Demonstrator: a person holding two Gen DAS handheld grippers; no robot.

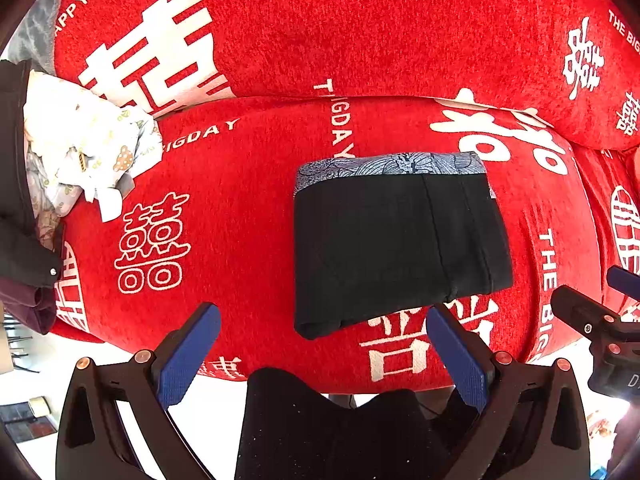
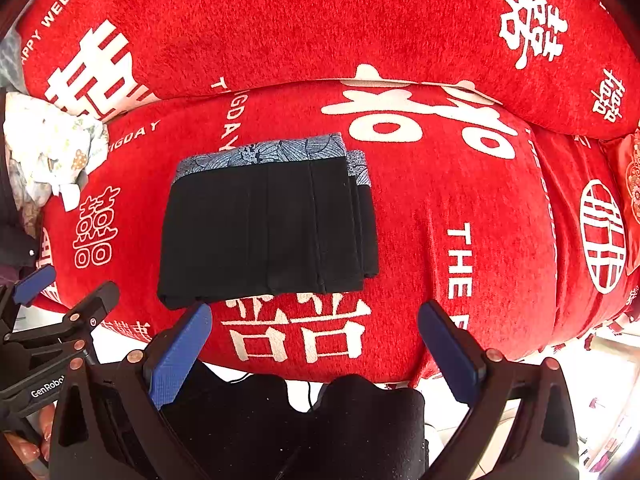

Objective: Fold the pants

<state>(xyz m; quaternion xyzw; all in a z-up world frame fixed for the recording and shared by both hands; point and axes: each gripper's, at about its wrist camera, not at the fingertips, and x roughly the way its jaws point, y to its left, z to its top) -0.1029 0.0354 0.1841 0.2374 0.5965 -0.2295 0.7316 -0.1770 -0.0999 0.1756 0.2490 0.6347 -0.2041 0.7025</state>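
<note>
A red sofa cover (image 1: 256,208) with white wedding lettering fills both views, seat cushion below, back cushion (image 2: 320,20) rising across the top of the frame, and a pale floor shows along the bottom edge under the seat's front lip. Folded pants (image 1: 396,240) sit right there mid-frame in the left wrist view, a neat black rectangle with a blue-grey patterned waistband (image 1: 392,166) along its far edge; in the right wrist view the same pants (image 2: 268,232) lie left of centre, and this angle shows the stacked layers stepping out along their right side, something the left camera barely gives. The left gripper (image 1: 324,344) hangs at the bottom of its frame, blue pads spread wide, nothing between them, its right pad (image 1: 456,356) close to the near corner of the pants, though whether it touches I cannot tell. The right gripper (image 2: 316,344) is just as wide apart and holding nothing, sitting near the front edge of the pants. Each camera catches the other tool: the right one pokes in at the right edge of the left view, the left one at the lower left of the right view. A crumpled white printed cloth (image 1: 84,152) lies at the left of the seat in both views, and a dark garment (image 1: 20,232) shows clearest at the left camera's far left edge.
</note>
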